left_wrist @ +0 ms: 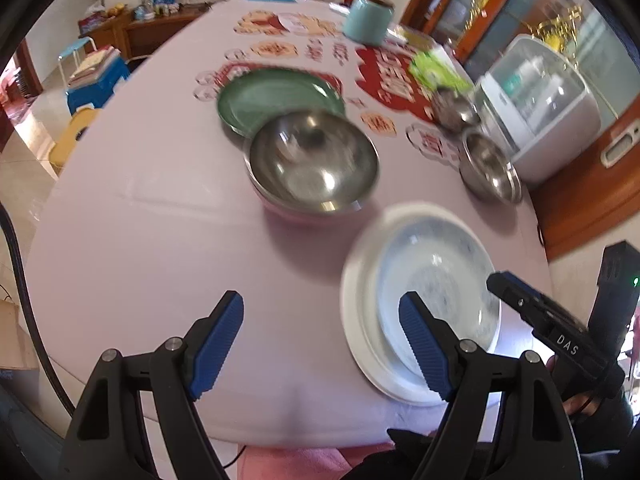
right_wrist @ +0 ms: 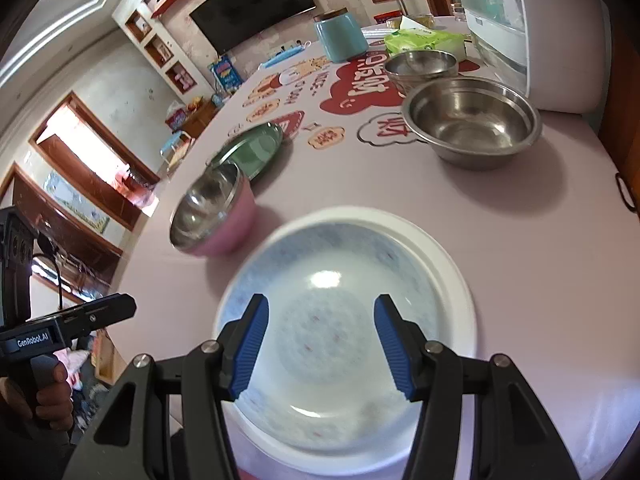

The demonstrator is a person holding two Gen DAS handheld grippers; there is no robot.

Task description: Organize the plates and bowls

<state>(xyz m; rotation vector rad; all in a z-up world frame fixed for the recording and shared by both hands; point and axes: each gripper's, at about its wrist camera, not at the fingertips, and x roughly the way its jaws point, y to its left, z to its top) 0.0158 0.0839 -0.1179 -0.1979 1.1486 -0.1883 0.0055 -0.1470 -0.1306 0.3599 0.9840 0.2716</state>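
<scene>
left tongs (left_wrist: pixel 320 344): spread wide, empty, above the bare bench (left_wrist: pixel 160 220) edge.
right tongs (right_wrist: pixel 320 344): spread wide, empty, poised over the pale blue bowl (right_wrist: pixel 320 340).
pale blue bowl: sits in a white plate (right_wrist: pixel 452 276), right of the left tongs.
pink steel-lined bowl (right_wrist: pixel 212 212): ahead-left of the right tongs, just before the green plate (right_wrist: pixel 252 152).
steel bowls (right_wrist: pixel 472 120): two, far ahead-right, beside a teal canister (right_wrist: pixel 340 36).

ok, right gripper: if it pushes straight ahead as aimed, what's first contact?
Probably the blue-patterned bowl nested on the white plate. The right gripper is open and aimed into the bowl; height above it is unclear.
</scene>
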